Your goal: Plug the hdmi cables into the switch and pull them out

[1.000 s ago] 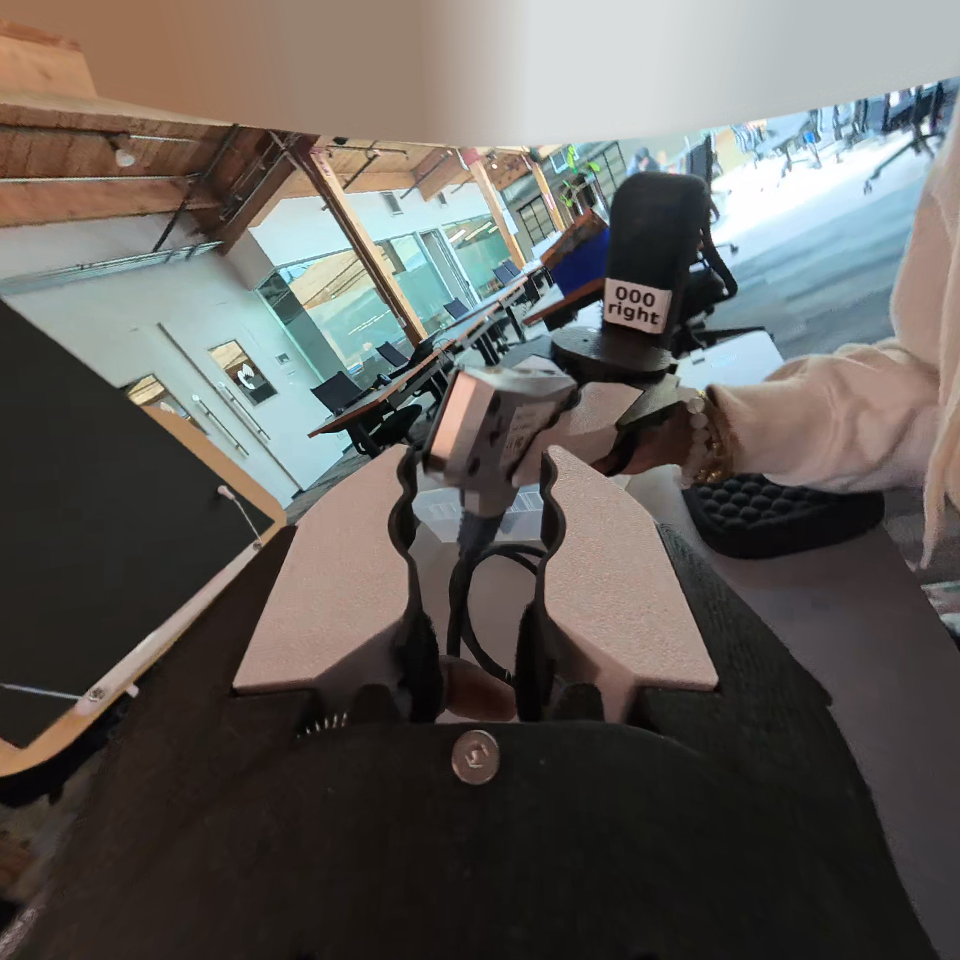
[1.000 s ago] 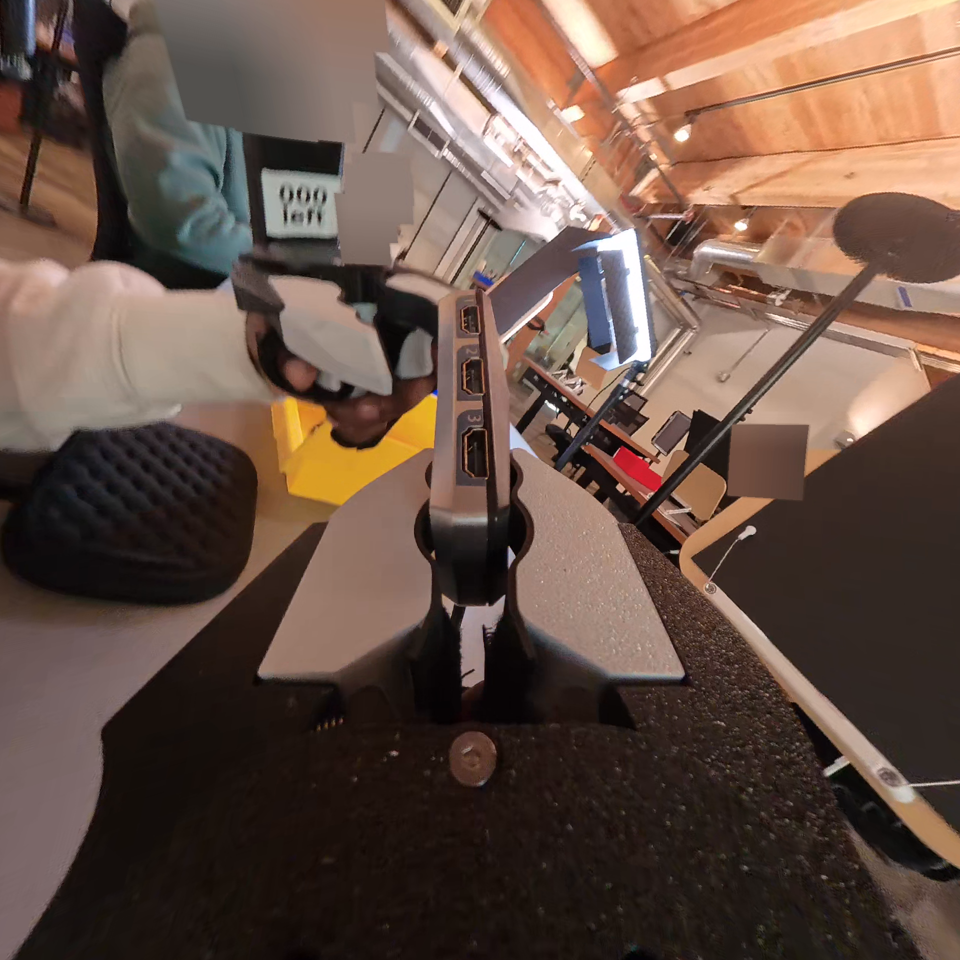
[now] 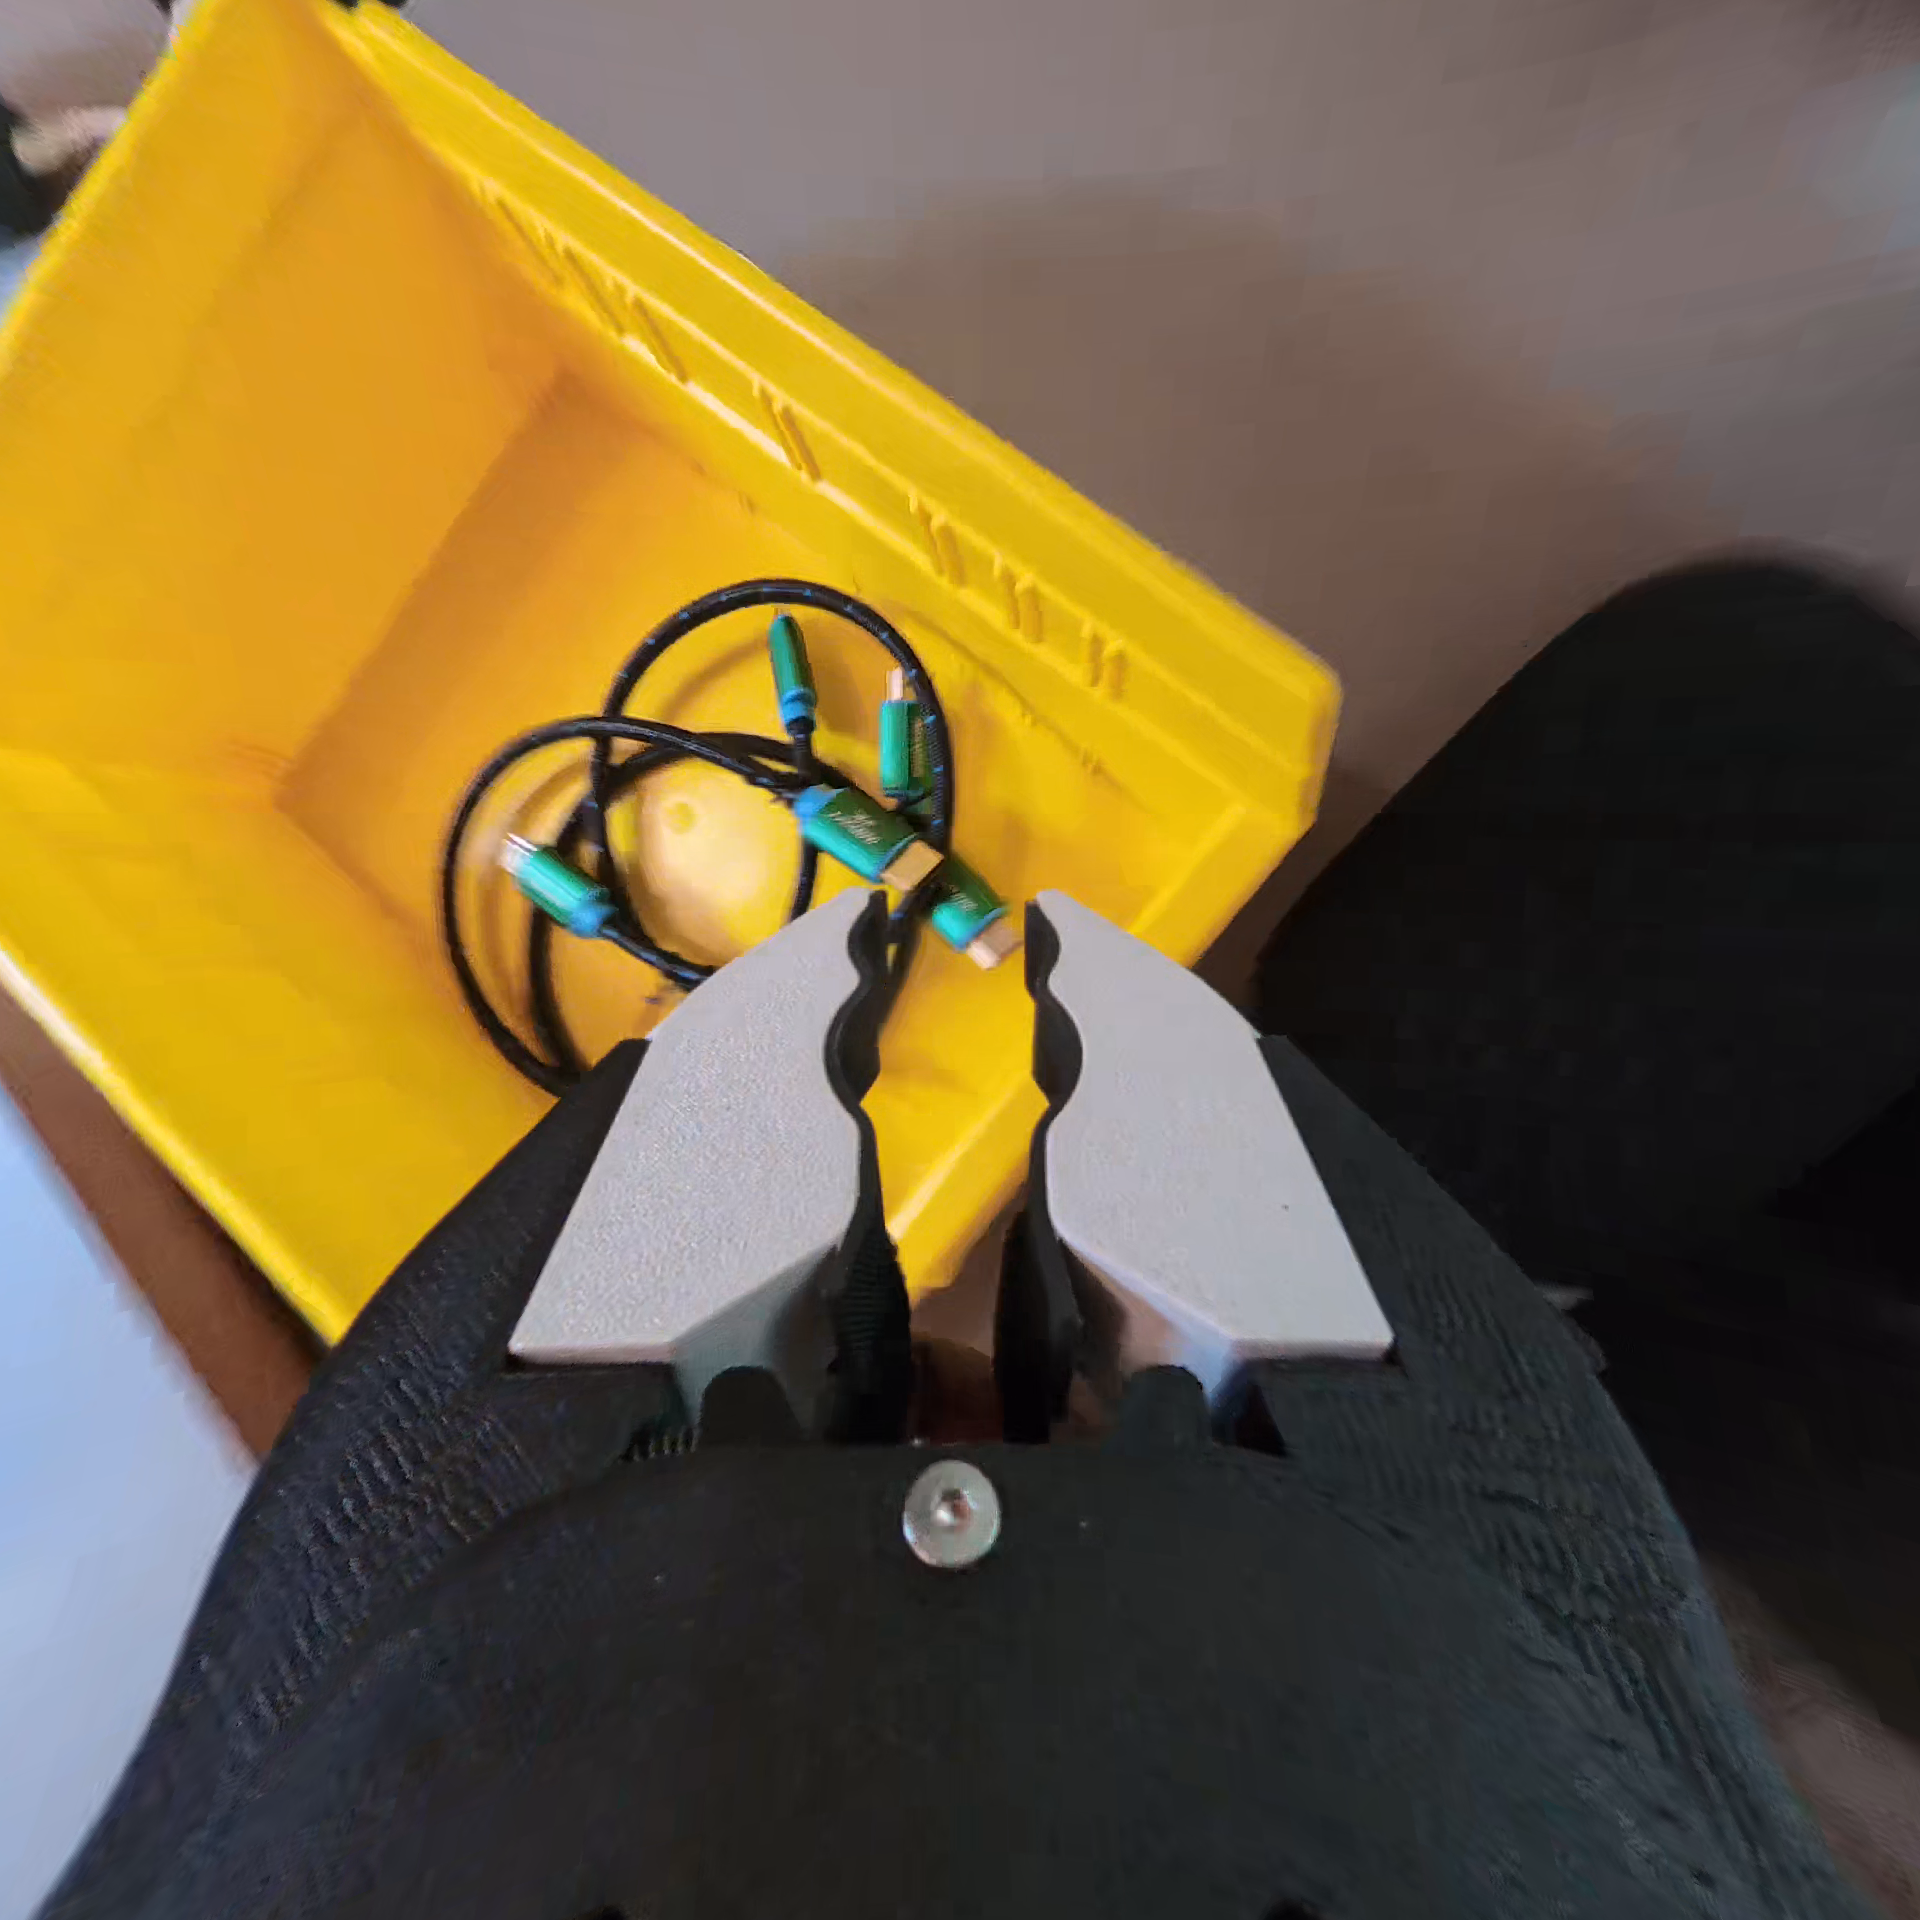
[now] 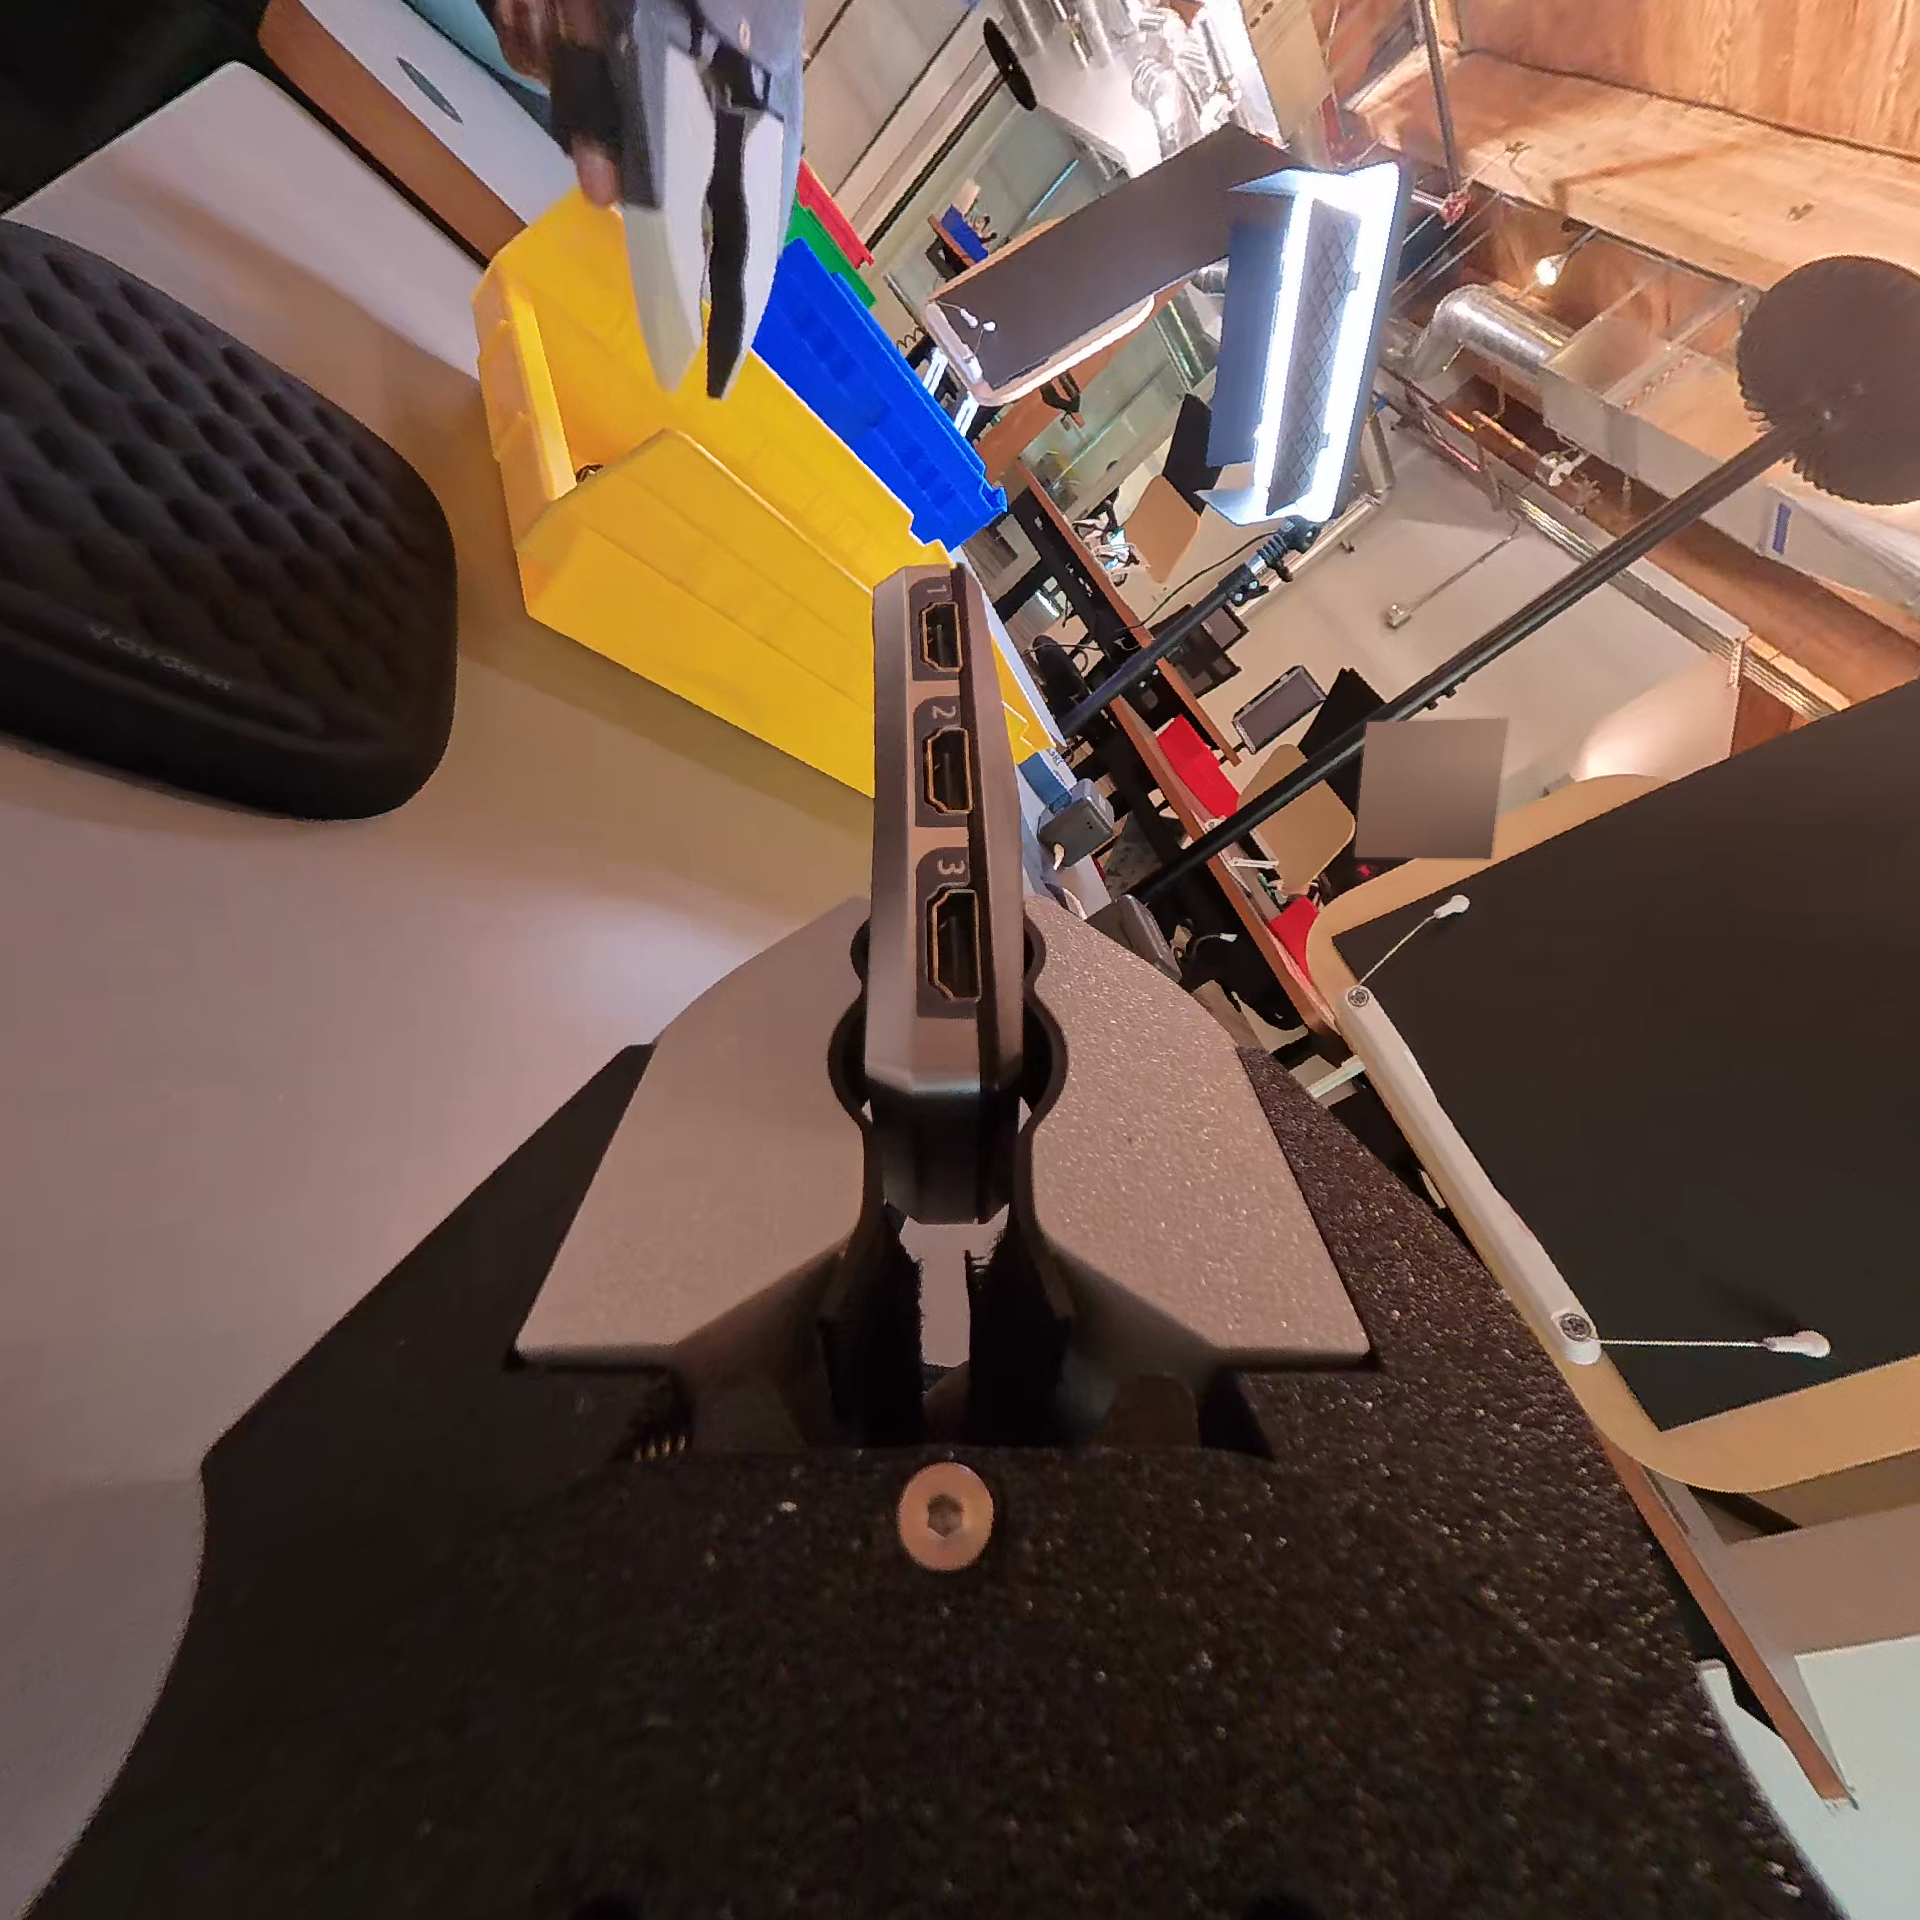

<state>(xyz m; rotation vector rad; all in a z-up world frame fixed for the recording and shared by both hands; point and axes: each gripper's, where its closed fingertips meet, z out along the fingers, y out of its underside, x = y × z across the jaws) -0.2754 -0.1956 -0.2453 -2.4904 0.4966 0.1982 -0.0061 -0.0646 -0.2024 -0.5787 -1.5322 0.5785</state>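
Yellow bin, our landmark: cables inside, switch held near its front corner.

Switch pinched upright in right gripper; long axis runs away from camera, three empty ports facing left. We judge it rigid, light, smooth-sided.

HDMI cables coiled on bin floor, braided, floppy. We'd grip green plug shell, stiff part; its gold tip points toward bin's near-right corner.

Left gripper above bin, fingers spread, empty.
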